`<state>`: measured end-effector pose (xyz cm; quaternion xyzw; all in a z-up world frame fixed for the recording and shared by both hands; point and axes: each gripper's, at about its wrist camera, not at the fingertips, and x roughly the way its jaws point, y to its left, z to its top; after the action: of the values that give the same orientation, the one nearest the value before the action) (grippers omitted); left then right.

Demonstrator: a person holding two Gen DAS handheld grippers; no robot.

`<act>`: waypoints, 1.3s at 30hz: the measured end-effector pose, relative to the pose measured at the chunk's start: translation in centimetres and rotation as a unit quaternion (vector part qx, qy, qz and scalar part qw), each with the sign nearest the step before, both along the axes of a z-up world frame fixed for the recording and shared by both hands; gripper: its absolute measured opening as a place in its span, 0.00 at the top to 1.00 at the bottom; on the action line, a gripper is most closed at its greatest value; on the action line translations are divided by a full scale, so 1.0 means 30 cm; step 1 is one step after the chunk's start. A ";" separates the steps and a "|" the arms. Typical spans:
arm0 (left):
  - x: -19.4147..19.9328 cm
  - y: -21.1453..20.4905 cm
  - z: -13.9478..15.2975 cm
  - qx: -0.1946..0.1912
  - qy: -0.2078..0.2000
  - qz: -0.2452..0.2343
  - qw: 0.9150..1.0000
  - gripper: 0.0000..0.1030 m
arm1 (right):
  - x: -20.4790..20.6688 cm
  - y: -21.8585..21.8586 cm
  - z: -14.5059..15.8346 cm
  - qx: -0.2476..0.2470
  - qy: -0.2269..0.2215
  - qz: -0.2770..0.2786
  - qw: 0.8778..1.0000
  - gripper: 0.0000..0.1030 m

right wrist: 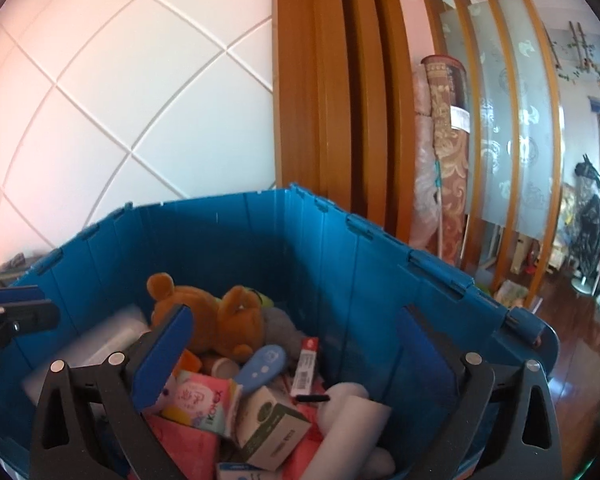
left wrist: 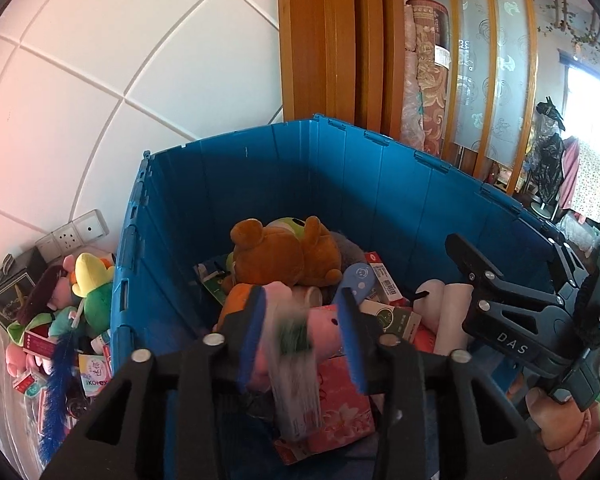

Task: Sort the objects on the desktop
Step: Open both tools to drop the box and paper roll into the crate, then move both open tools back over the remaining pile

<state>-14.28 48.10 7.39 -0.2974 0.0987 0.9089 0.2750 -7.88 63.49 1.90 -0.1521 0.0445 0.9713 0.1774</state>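
A big blue crate (left wrist: 340, 184) (right wrist: 300, 240) holds a brown teddy bear (left wrist: 284, 256) (right wrist: 220, 320), pink packs, a green-and-white carton (right wrist: 272, 428) and a white roll (right wrist: 352, 412). My left gripper (left wrist: 303, 294) hangs over the crate's near side with its blue pads apart. Between them is a small white-and-green box (left wrist: 296, 360), blurred, with a gap on each side. My right gripper (right wrist: 294, 314) stands wide open above the crate with nothing between its fingers. It also shows from the side at the right of the left wrist view.
Left of the crate lies a heap of plush toys and packets (left wrist: 80, 300), with a black box (left wrist: 12, 292) and wall sockets (left wrist: 72, 236) behind. Behind the crate are a tiled wall, a wooden door frame and rolled carpets (right wrist: 444, 140). A hand (left wrist: 556, 420) holds the right gripper.
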 end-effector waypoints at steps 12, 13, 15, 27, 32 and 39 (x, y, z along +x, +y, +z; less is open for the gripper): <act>0.008 -0.009 0.005 0.006 0.008 0.000 1.000 0.54 | 0.008 -0.010 0.016 -0.003 0.010 0.005 1.000 0.00; 0.010 -0.016 0.006 0.010 0.009 0.002 1.000 0.54 | 0.007 -0.012 0.018 -0.003 0.007 0.004 1.000 0.00; 0.020 -0.035 0.011 0.017 0.015 0.007 1.000 0.54 | 0.002 -0.014 0.020 0.000 -0.004 0.003 1.000 0.00; 0.154 -0.310 0.113 0.091 0.074 0.053 0.992 0.24 | 0.075 -0.154 0.105 0.023 -0.038 0.003 0.999 0.00; 0.188 -0.447 0.120 0.100 0.089 0.077 0.988 0.24 | 0.134 -0.277 0.161 0.043 -0.021 0.023 0.999 0.00; 0.205 -0.665 0.074 0.113 0.066 0.116 0.985 0.24 | 0.158 -0.474 0.193 0.048 -0.009 0.058 0.997 0.00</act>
<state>-8.12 28.15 9.62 -0.2134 -0.0213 0.9575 0.1928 -3.13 49.28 7.70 -0.1541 -0.0127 0.9796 0.1285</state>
